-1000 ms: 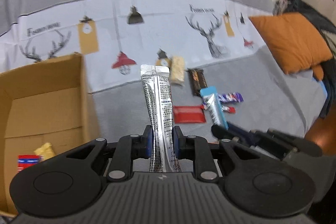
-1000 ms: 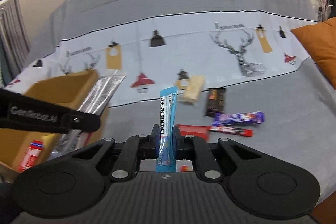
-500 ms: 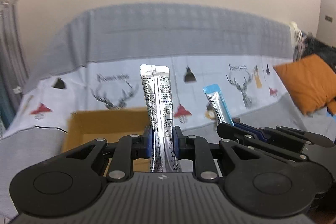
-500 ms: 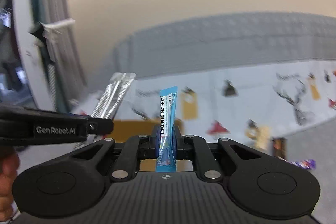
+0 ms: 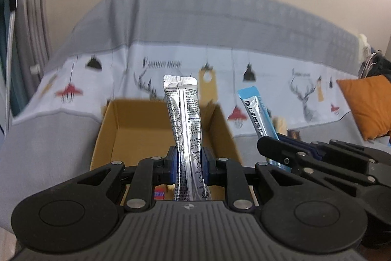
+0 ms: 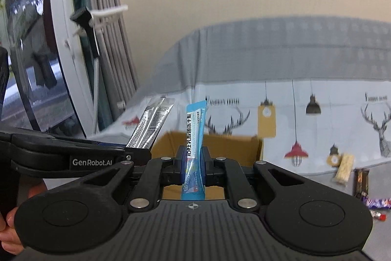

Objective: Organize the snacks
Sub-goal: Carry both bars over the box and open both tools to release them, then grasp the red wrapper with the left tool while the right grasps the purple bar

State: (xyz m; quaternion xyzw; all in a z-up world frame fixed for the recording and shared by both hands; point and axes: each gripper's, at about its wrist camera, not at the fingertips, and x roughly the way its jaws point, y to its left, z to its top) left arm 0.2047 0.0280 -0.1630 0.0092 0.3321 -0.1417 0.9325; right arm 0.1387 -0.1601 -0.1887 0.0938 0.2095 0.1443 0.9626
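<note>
Both sachets over the cardboard box [image 5: 158, 129]

My left gripper [image 5: 187, 168] clamps the silver sachet [image 5: 183, 119], my right gripper [image 6: 193, 166] the blue sachet [image 6: 194, 136]; I'd lower both inside the walls before releasing.

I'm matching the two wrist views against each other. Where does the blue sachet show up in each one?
Left wrist: the blue sachet stands right of centre, clamped in the right hand-held gripper, beside the silver sachet.
Right wrist: it stands at centre, upright between that gripper's fingers.
Shared landmark: the cardboard box sits behind it in both views.
</note>
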